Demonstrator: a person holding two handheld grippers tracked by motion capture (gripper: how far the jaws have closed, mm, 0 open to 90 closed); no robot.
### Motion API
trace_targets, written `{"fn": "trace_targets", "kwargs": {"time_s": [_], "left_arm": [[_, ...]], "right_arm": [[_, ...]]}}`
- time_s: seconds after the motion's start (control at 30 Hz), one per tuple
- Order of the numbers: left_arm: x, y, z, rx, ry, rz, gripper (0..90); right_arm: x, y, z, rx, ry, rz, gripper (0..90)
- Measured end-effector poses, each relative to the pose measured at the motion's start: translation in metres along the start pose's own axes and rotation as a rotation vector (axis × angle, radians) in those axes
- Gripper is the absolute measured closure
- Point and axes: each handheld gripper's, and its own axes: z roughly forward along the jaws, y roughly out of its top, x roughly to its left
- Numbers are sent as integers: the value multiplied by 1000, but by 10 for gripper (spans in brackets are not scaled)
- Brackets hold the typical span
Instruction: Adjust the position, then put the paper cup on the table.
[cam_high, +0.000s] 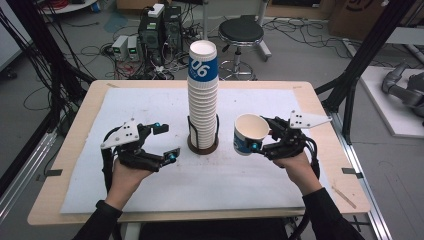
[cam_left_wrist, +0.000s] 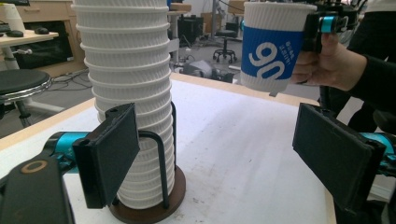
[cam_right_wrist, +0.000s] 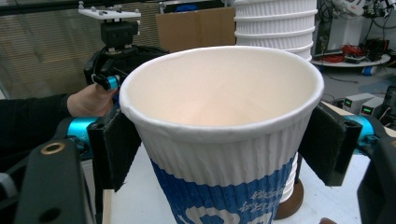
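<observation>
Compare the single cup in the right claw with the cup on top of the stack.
The held cup is gripped by the right claw, tilted, clear of the table. The top cup stands upright, nested on the stack in its holder.
The held cup shows its whole ribbed body; the top cup shows little below its blue band.
Both are white paper cups with a blue band, empty.

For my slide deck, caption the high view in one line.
Right gripper holds a cup beside the cup stack; left gripper open.
</observation>
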Motion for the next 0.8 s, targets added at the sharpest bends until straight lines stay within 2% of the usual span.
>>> {"fn": "trace_targets", "kwargs": {"time_s": [0.07,0.6,0.7,0.8], "left_arm": [[0,-1,1,2,-4,-11,146],[-3,-5,0,-24,14,0,147],[-4,-5,-1,-37,10,-12,147],[-5,-5,-2,-43,18,1,146]], "right_arm": [[0,0,-1,-1,-4,-3,218],[1,4,-7,-8,-22,-25,218],[1,4,-7,-10,-24,-28,218],[1,4,-7,-7,-26,-29,218]]}}
